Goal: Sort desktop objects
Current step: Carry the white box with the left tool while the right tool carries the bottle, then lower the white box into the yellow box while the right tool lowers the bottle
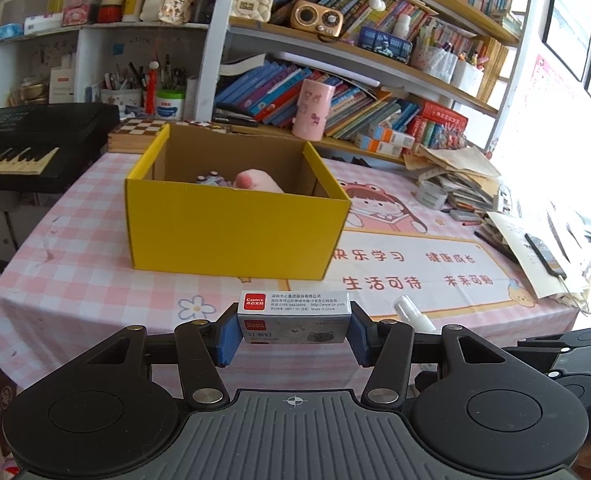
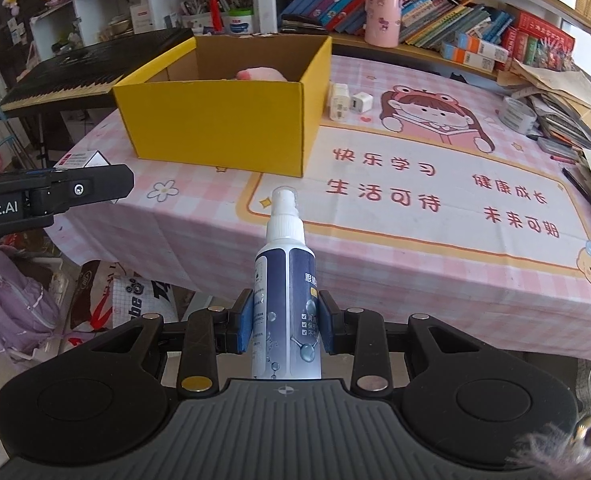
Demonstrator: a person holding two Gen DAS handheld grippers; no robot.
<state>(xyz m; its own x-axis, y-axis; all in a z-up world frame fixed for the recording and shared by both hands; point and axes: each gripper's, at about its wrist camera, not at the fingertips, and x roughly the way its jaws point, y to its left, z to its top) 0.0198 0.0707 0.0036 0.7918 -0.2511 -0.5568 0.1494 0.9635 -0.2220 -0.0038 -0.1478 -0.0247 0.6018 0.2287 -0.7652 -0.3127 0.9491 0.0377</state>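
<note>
Left gripper [image 1: 293,330]: blue pads clamped on either end of a staple box [image 1: 294,318], carried crosswise between them; yellow cardboard box [image 1: 231,232] ahead of the fingertips, open-topped, a pink soft toy [image 1: 257,181] inside; right gripper [image 2: 285,320]: clenched on a spray bottle [image 2: 285,276], nozzle pointing away from the tool; same box ahead and to its left on the pink checked tablecloth [image 2: 435,264]; two white chargers [image 2: 349,104] just right of that box.

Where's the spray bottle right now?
The spray bottle is clamped in the right gripper, nozzle pointing forward, at the near edge of the table, short of the yellow box.
</note>
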